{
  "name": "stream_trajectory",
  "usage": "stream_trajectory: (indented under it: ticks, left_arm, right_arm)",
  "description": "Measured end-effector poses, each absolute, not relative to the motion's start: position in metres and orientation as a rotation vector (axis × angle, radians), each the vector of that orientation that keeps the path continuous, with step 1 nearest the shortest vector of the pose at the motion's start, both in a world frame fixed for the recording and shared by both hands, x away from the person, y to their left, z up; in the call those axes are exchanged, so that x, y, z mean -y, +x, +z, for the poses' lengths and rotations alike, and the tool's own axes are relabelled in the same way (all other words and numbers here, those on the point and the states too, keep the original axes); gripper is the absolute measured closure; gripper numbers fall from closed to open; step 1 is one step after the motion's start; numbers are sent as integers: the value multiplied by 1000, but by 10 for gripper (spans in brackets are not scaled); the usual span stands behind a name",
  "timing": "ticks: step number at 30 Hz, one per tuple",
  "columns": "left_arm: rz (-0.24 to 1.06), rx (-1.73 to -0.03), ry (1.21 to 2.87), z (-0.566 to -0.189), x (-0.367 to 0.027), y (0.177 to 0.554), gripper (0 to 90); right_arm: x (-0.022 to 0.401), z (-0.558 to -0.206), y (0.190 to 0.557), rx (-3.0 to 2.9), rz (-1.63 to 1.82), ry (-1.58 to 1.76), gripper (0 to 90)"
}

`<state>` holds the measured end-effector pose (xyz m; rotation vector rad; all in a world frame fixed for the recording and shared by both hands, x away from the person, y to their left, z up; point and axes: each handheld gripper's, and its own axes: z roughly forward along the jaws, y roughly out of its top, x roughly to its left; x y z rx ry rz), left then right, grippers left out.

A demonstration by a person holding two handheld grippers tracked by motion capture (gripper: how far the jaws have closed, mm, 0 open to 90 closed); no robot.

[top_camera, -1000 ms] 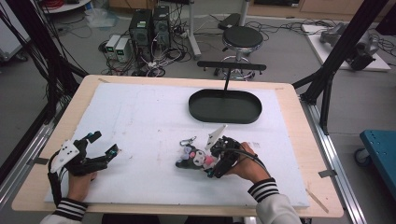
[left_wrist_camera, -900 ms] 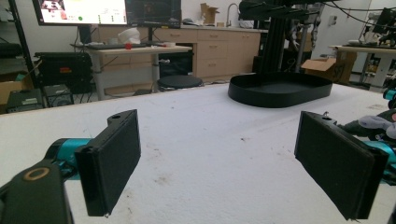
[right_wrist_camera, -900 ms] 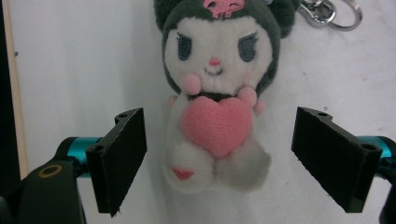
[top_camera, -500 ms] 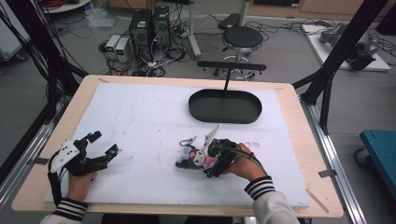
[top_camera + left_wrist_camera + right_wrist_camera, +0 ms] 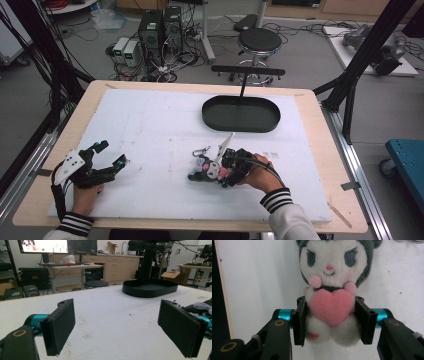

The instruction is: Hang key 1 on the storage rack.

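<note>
A plush toy (image 5: 206, 171) with a grey hood, a white face and a pink heart (image 5: 331, 307) lies on the white table sheet, right of centre near the front. My right gripper (image 5: 219, 175) lies low over it; its jaws have just been closing. In the right gripper view the right gripper (image 5: 330, 317) has both black pads (image 5: 300, 322) pressing on the toy's body beside the heart. A metal clip (image 5: 201, 151) sticks out from the toy's far side. My left gripper (image 5: 112, 154) rests at the front left, open, with nothing between its pads (image 5: 60, 327).
A black oval tray (image 5: 240, 125) stands at the back of the sheet, right of centre, also ahead in the left gripper view (image 5: 150, 291). A black T-shaped stand (image 5: 247, 71) rises behind it. The wooden table edge (image 5: 320, 150) runs along the right.
The right gripper's jaws have narrowed around the plush toy until the pads touch it. The left gripper and the tray have not moved.
</note>
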<state>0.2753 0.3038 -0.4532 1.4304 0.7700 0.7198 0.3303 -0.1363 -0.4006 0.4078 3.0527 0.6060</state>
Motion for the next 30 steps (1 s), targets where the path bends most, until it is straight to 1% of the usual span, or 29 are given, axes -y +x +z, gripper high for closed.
stream_trajectory:
  ticks: [12, 19, 30]
  left_arm:
    - [719, -772, 1430, -453, -304, 275, 149]
    - [720, -770, 1431, -453, -304, 275, 149]
    - [721, -768, 1432, -453, -304, 275, 149]
  right_arm:
    - [140, -394, 330, -3036, 673, 421, 533]
    - [149, -379, 332, -2979, 833, 471, 534]
    - [155, -367, 337, -2882, 948, 534, 533]
